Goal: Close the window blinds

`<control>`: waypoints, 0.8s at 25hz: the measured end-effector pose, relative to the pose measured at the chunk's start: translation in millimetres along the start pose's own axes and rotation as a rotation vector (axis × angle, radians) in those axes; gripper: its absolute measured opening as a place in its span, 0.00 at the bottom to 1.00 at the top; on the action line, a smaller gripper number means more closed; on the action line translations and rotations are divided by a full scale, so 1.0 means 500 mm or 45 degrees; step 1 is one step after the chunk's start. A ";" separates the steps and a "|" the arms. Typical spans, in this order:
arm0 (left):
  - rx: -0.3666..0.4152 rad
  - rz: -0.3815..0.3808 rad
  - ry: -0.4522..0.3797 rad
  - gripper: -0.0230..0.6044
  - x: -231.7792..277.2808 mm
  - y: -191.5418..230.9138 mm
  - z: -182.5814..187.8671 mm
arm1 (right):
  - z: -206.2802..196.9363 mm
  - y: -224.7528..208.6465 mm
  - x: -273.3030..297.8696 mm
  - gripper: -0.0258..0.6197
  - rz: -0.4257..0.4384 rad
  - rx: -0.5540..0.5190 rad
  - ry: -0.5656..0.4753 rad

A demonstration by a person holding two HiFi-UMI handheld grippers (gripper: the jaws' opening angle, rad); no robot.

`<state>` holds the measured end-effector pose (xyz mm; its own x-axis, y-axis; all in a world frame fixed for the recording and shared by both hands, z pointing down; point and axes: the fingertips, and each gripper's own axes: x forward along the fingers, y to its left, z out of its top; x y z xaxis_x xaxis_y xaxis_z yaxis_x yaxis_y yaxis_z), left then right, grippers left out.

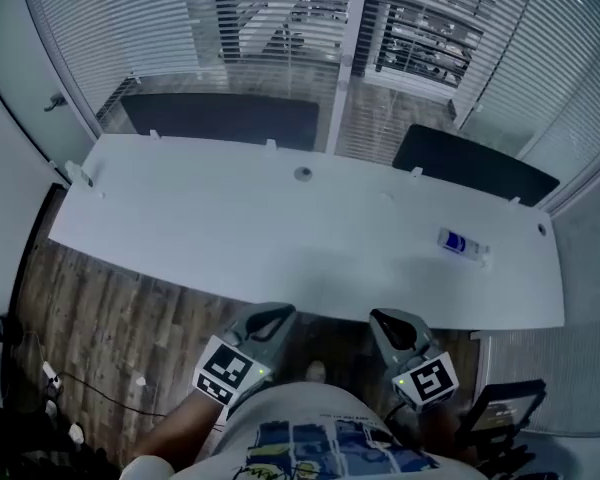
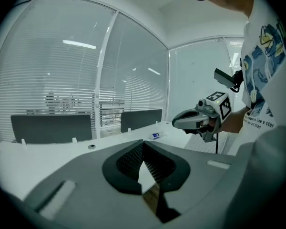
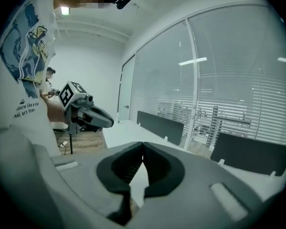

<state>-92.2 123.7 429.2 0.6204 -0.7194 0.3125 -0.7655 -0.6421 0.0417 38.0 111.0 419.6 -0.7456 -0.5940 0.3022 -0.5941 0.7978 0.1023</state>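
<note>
The grey left gripper (image 1: 282,312) and right gripper (image 1: 378,317) hover at the long white surface's (image 1: 280,238) near edge, fingers pressed together on nothing, seemingly awaiting approach, since the white slatted window blinds (image 1: 230,18) hang beyond its far edge.

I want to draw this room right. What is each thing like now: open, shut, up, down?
Left gripper: shut, empty.
Right gripper: shut, empty.
Window blinds: lowered, slats open enough to see through.
Small bottle: lying flat on the desk.
</note>
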 end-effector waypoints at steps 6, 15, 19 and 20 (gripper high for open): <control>-0.024 0.065 -0.029 0.04 0.076 0.020 0.014 | -0.033 -0.068 0.024 0.04 0.055 -0.004 0.018; 0.018 0.038 -0.047 0.04 0.109 0.111 0.042 | -0.015 -0.102 0.089 0.04 -0.007 -0.004 0.019; 0.058 0.011 -0.045 0.04 0.120 0.174 0.051 | -0.005 -0.112 0.138 0.04 -0.054 -0.023 0.052; 0.071 0.005 -0.041 0.04 0.122 0.188 0.056 | -0.003 -0.114 0.147 0.04 -0.067 -0.014 0.058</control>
<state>-121.5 12.0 425.9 0.6234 -0.7294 0.2817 -0.7577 -0.6525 -0.0128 17.7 21.8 437.2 -0.6987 -0.6299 0.3393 -0.6286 0.7669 0.1295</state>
